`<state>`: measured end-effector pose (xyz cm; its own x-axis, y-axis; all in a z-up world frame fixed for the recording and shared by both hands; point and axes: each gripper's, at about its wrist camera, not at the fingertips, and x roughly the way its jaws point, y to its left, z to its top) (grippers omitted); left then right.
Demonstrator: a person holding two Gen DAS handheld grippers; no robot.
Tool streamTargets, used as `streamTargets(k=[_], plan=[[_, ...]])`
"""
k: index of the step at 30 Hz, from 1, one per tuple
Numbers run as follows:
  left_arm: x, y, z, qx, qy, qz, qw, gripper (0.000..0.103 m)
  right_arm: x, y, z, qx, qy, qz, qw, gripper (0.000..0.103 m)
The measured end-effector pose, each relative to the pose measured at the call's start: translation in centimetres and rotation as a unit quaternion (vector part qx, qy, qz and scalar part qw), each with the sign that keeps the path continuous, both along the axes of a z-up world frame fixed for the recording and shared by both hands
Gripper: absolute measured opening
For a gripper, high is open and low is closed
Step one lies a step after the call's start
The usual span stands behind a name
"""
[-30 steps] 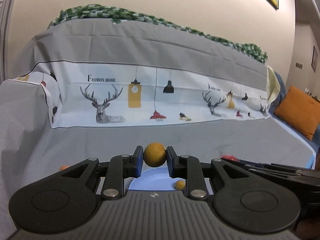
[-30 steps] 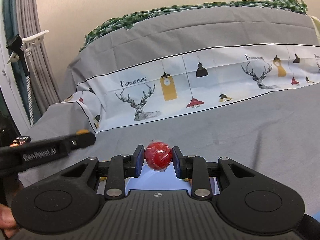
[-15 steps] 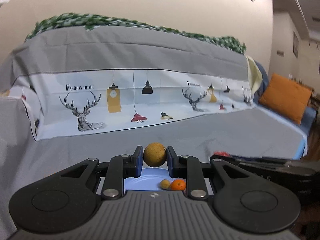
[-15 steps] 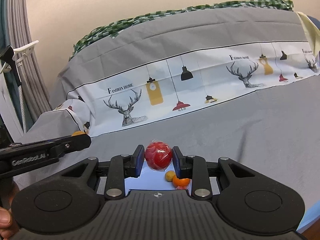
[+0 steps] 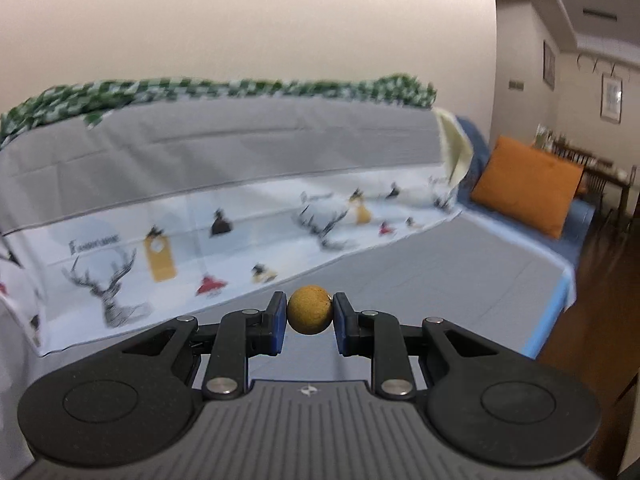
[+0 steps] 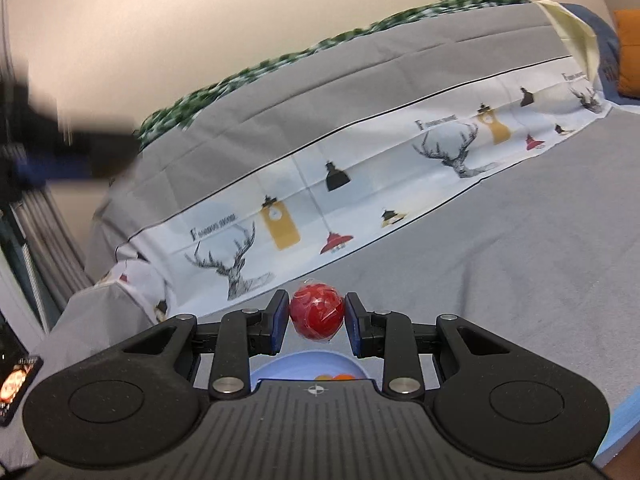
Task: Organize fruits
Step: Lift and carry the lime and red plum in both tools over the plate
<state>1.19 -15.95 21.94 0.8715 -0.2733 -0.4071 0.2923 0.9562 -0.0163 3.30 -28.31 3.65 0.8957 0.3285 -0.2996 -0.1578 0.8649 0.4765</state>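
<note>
Only the right wrist view shows the blue plate (image 6: 304,364) (partly hidden).

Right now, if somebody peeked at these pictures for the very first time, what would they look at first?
Probably the two little balls of fruit. A yellow-brown fruit is pinched in the left gripper, and a shiny red fruit is pinched in the right gripper, just above a blue plate. Behind them, a deer picture stands out on the grey sofa cover.
</note>
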Motion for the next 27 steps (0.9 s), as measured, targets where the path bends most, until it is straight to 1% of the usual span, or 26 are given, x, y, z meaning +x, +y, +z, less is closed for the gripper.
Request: streamTargets(k=[3,6,7,9,11,13,14,16,19,23,25,27], plan=[[-0.6,-2.0,4.5,-0.027,-0.011,-0.016,0.9995,0.027,0.0,-0.4,-0.2,0.006,0.002,-0.007,1.000,0.032],[-1.8,-3.9,8.6,-0.024,-0.047,-0.035,0.9980,0.027,-0.1,-0.4,-0.2,0.008,-0.001,-0.009,1.000,0.032],[-2.2,-4.1,9.5,-0.026,-0.053,-0.038,0.9975,0.027,-0.1,-0.3,-0.2,0.006,-0.002,-0.009,1.000,0.032],[-2.6,-3.8,10.3,-0.040,-0.051,-0.047,0.9968,0.027,-0.2,-0.2,-0.1,0.002,-0.005,-0.008,1.000,0.032],[-2.8,-2.7,9.7,-0.043,-0.047,-0.041,0.9971,0.027,-0.3,-0.2,0.0,0.000,-0.008,-0.005,1.000,0.032],[-2.6,-1.0,7.9,-0.033,-0.039,-0.027,0.9983,0.027,-0.4,-0.1,0.1,-0.003,-0.008,-0.001,1.000,0.032],[-2.2,0.2,6.4,-0.030,-0.029,-0.017,0.9990,0.027,-0.3,0.1,0.0,-0.007,-0.007,0.005,1.000,0.032],[-1.5,2.9,2.6,-0.025,-0.009,0.000,0.9996,0.027,-0.3,0.4,0.0,-0.020,-0.007,0.018,1.000,0.032],[-0.7,6.6,-3.3,-0.007,0.008,0.028,0.9996,0.027,-0.3,1.5,0.0,-0.046,-0.005,0.035,0.998,0.032],[-0.7,9.6,-10.6,0.021,0.017,0.035,0.9990,0.027,0.1,2.9,-0.5,-0.077,0.010,0.054,0.996,0.032],[-1.0,10.7,-13.8,0.019,0.022,0.031,0.9991,0.027,0.6,3.7,-1.0,-0.089,0.028,0.071,0.993,0.032],[-1.1,11.8,-16.5,0.002,0.031,0.036,0.9989,0.027,0.7,4.7,-1.4,-0.108,0.038,0.087,0.990,0.032]])
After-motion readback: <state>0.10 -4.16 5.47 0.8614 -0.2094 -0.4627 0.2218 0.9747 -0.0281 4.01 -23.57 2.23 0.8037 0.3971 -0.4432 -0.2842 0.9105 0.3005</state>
